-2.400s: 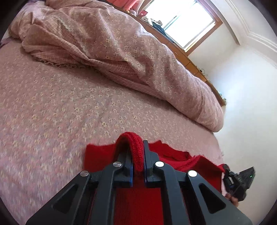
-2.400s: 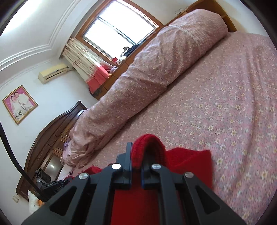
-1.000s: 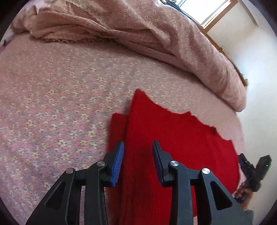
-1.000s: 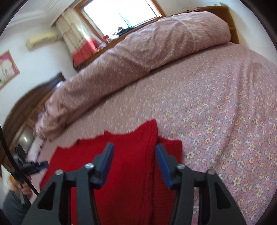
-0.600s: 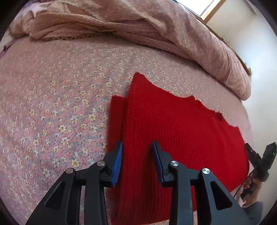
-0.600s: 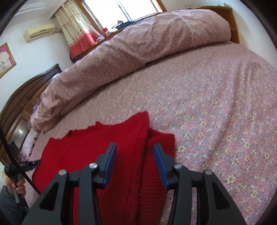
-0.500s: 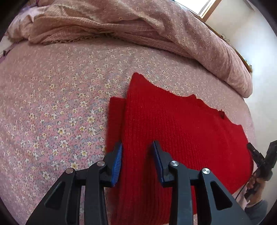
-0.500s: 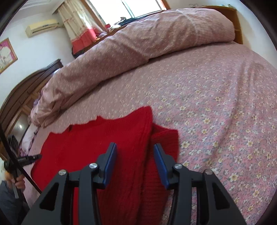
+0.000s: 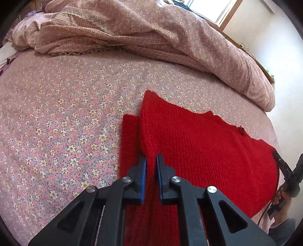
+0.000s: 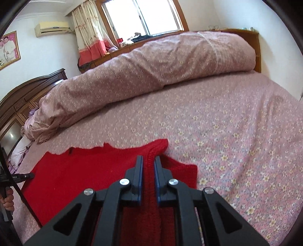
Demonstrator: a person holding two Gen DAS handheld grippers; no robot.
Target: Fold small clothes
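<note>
Item: red knit garment [image 9: 198, 151], lying flat on the bed [image 9: 66, 113], mid-fold.

Nearest, left side: left tongs [image 9: 151, 162], jaws drawn narrow, a raised ridge of the red knit pinched between the blue pads at the garment's left edge. A narrower strip of the same red cloth shows beside that ridge, lying on the floral sheet, so one layer already lies over another here.

Nearest, right side: right tongs [image 10: 148, 160], jaws closing, a ridge of the red knit between them at the garment's right edge; pads appear to press on it. The same doubled strip shows beside this grip.

Middle: the garment's body spreads smooth between the two grips, its far edge jagged, with a small notch. The other gripper and the hand on it show at the border of each view.

Far: a rolled floral quilt [image 10: 151, 72] along the back of the bed, well apart from the garment; window [image 10: 140, 17] behind.

Progress, as judged: first fold laid; both ends gripped for another. Further folding is left.
</note>
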